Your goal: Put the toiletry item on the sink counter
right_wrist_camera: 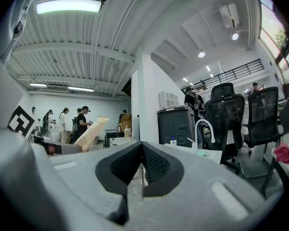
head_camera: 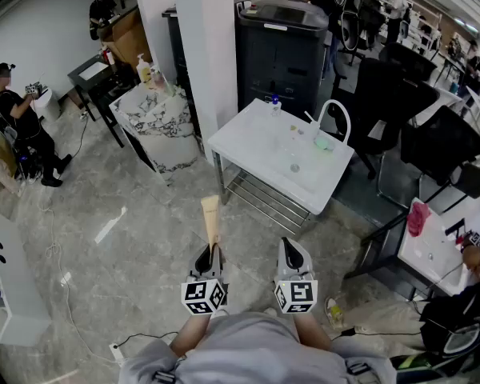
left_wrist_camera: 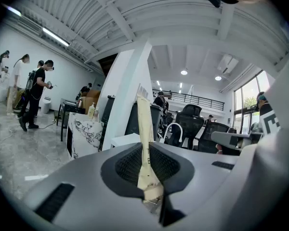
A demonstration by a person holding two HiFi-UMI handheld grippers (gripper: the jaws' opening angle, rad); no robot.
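A long beige toiletry tube (head_camera: 213, 219) sticks up from my left gripper (head_camera: 210, 256), which is shut on its lower end. In the left gripper view the tube (left_wrist_camera: 145, 148) rises from between the closed jaws. My right gripper (head_camera: 293, 258) is beside it, shut with nothing in it; its view also shows the tube (right_wrist_camera: 92, 133) off to the left. The white sink counter (head_camera: 260, 147) with its curved white faucet (head_camera: 337, 115) stands ahead, a stride or so beyond both grippers. On it sit a small blue-capped bottle (head_camera: 275, 106) and a green item (head_camera: 324, 142).
A white pillar (head_camera: 204, 46) and a marble-patterned cabinet (head_camera: 156, 130) stand left of the counter. Behind it is a large dark printer (head_camera: 280, 50). Black office chairs (head_camera: 388, 102) crowd the right side. People stand at the far left. A cable runs over the grey floor (head_camera: 104, 238).
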